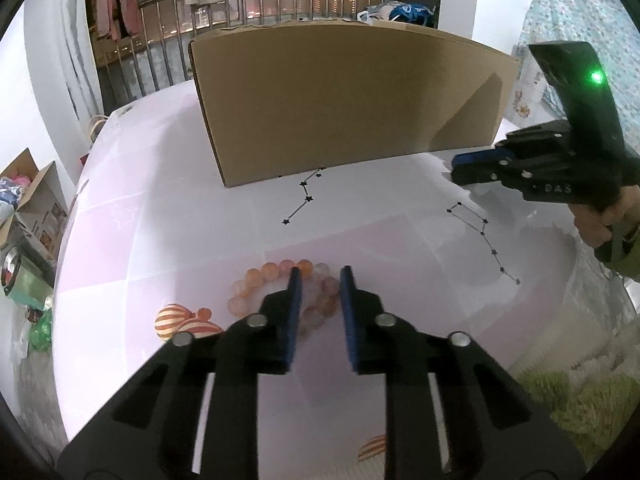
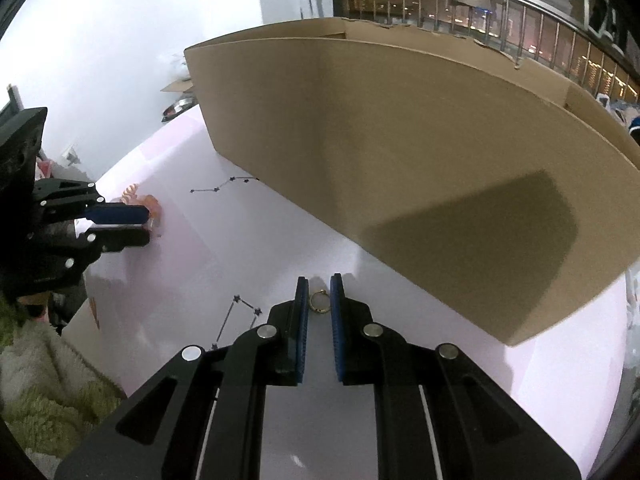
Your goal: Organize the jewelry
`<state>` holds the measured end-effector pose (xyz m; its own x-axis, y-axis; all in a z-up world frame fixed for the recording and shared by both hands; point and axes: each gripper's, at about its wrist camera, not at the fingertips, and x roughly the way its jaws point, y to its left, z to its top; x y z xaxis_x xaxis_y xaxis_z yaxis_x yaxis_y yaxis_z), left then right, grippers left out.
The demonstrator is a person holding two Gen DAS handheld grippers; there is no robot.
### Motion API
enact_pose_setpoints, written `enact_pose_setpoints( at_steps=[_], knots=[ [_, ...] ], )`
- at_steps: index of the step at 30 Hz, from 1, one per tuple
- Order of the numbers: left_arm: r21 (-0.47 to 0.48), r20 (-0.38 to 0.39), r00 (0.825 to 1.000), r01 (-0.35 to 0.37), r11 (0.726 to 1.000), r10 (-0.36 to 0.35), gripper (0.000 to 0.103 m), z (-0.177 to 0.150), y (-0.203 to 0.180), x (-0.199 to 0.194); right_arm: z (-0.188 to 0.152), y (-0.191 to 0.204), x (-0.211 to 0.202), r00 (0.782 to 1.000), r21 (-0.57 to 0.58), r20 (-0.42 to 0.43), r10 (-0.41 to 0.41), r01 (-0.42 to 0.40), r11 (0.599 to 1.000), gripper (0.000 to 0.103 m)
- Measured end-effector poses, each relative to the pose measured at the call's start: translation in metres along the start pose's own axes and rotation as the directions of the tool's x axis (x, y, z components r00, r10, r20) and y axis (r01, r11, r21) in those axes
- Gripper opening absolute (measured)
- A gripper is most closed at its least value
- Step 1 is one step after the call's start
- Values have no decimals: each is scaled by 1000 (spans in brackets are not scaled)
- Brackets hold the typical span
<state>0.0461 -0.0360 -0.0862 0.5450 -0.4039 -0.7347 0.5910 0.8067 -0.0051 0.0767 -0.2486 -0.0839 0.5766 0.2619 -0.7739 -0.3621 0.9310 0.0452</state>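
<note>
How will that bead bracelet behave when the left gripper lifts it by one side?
The bead bracelet is a loop of separate round beads, so it will probably sag and dangle, not stay flat. The beads look glossy, so they may slip between the left gripper pads. If dropped on the smooth table, it might slide.
</note>
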Motion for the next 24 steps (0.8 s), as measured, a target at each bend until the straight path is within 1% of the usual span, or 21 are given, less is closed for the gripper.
enact_pose_setpoints(
  at_steps=[2,13,19,24],
  knots=[
    [3,2,1000,-5,1000,5,8,2,0,3,-2,-1,-2,1000,9,1,-3,3,1000,11],
    [30,33,999,22,999,-23,8,12,-6,15,-6,-3,-6,1000,31,15,-13,12,999,11],
    [36,27,999,23,999,-24,8,10,-6,15,-7,-5,-9,1000,39,17,-18,18,999,11],
    [41,19,1000,19,999,-20,9,9,-6,12,-9,-7,-12,1000,47,15,-7,7,999,12]
  ],
)
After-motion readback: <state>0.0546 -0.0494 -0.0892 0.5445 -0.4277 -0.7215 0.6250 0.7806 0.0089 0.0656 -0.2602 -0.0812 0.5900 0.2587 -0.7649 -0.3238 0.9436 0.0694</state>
